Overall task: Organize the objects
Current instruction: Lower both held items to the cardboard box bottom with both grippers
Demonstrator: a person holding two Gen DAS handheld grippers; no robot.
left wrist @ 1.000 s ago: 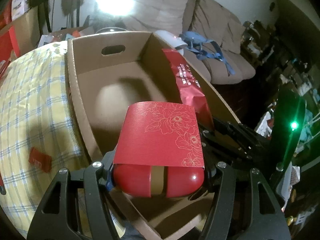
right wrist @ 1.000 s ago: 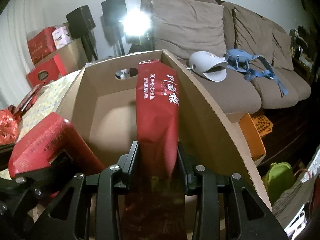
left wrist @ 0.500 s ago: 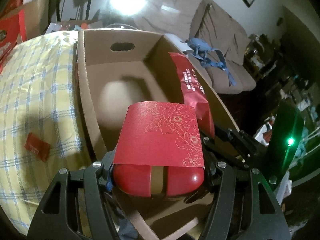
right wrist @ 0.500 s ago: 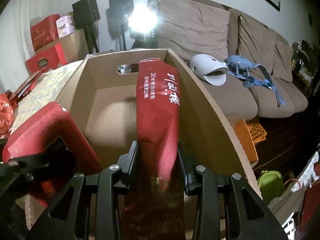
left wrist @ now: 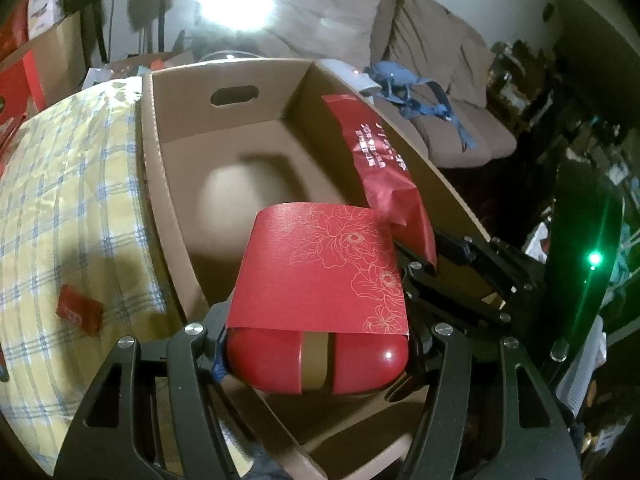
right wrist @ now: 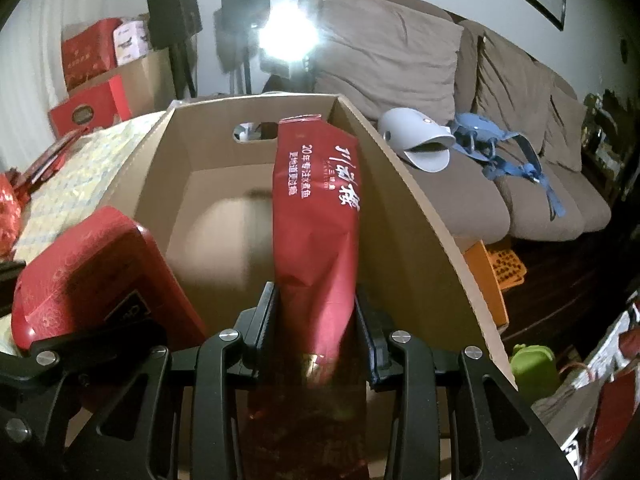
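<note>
Cardboard box (left wrist: 160, 184) is where all this stuff goes, and right now I've got both hands full right over its near end. My left gripper (left wrist: 316, 344) is clamped on the red tin (left wrist: 316, 360), the rounded one with the flowery paper sleeve and a gold band down the front, and it hangs just above the box's near corner, not down inside yet. My right gripper (right wrist: 316, 332) is squeezed shut on the red foil bag (right wrist: 316, 216) with white lettering, held up on end, with its top close to the right-hand wall of the box. The box floor (right wrist: 224, 240) looks bare as far as I can see, so I'd say we're at the start of the loading step: two items carried in, neither set down. Next move, I reckon, is to lower one at a time. The tin wants to go flat on the floor, so I'd drop it low before letting go. The bag is floppy and tall, so I'd lean it on that right wall or lay it down, otherwise it'll probably flop over. There's also a small red packet (left wrist: 78, 314) left out on the checked tablecloth (left wrist: 60, 200) beside the box, likely next in line.
</note>
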